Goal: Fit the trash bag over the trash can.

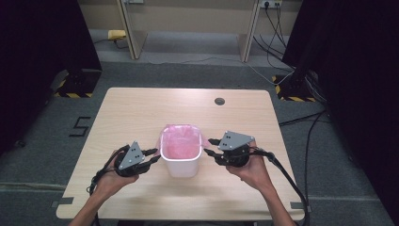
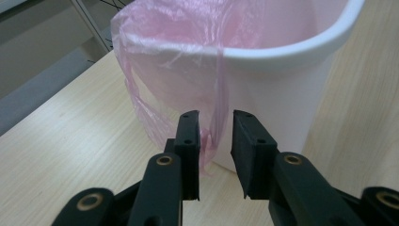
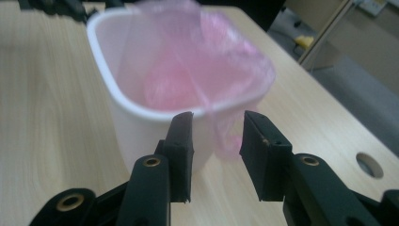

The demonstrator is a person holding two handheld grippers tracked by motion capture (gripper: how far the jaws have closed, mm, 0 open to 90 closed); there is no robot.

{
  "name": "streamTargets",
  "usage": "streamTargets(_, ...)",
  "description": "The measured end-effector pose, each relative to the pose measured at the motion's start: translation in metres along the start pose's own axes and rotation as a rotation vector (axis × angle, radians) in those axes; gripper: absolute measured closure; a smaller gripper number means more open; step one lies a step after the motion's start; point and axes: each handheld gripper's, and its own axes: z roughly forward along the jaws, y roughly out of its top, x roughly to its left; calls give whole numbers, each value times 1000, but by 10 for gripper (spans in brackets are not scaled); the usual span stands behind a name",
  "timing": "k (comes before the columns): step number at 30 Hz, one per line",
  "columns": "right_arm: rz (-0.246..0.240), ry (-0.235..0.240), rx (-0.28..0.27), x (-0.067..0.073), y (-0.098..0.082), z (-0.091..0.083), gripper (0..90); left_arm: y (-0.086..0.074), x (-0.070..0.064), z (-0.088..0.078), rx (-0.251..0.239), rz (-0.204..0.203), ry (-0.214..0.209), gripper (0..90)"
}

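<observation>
While the small white bin (image 1: 181, 160) stands mid-table between both grippers, the work looks to be lining it with the pink bag (image 1: 180, 143), whose edge is draped over the far rim and hangs down outside. The left gripper (image 2: 215, 141) has its jaws slightly apart around a hanging strip of the film, not pinching it; the right gripper (image 3: 216, 141) stands parted just before another loose flap. Next, I judge, each must catch the film and pull it snug over the rim. How the bag sits at the bottom is blurred.
</observation>
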Motion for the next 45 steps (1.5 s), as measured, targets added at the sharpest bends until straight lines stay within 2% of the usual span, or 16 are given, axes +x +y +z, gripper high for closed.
streamTargets(2, 8, 9, -28, 2, 8, 2, 606, 2, -2, -2, -14, 1, 2, 727)
streamTargets(5, -9, 14, -24, 5, 18, 10, 573, 3, -4, -4, -21, -7, -1, 714)
streamTargets(8, -3, 0, 31, 7, 26, 27, 478, 4, -9, -7, -27, -22, -3, 586)
streamTargets(10, 7, 11, 63, 8, 28, 35, 476, 5, -12, -6, -32, -54, -1, 475)
streamTargets(12, -7, 9, 95, 8, 28, 43, 527, 5, -14, -4, -22, -82, -7, 400)
streamTargets(14, -26, -6, 109, 9, 28, 47, 665, 5, -16, 0, -13, -98, -6, 348)
streamTargets(17, -40, -11, 79, 8, 28, 43, 829, 6, -17, 4, -7, -94, -12, 350)
streamTargets(19, -69, -15, 66, 12, 29, 36, 879, 6, -19, 3, -12, -72, -24, 466)
streamTargets(25, -113, -1, 39, 27, 30, 19, 899, 5, -22, 1, -14, -62, -40, 558)
streamTargets(29, -79, 61, 15, 30, 24, 19, 899, 3, -23, -2, -9, -63, -37, 523)
streamTargets(33, -64, 68, 11, 27, 17, 24, 895, 3, -21, -4, -23, -85, -15, 439)
streamTargets(37, -65, 84, -5, 30, 19, 30, 885, 9, -22, -2, -56, -83, -6, 415)
streamTargets(39, -55, 89, -6, 31, 19, 33, 868, 13, -27, 1, -62, -52, -8, 436)
streamTargets(42, -21, 84, 0, 30, 19, 33, 760, 15, -31, 3, -49, -40, -2, 435)
streamTargets(43, -9, 76, 12, 31, 19, 32, 677, 15, -31, 3, -46, -38, -2, 438)
streamTargets(45, -2, 16, 20, 32, 19, 26, 569, 14, -30, 3, -38, -42, 6, 438)
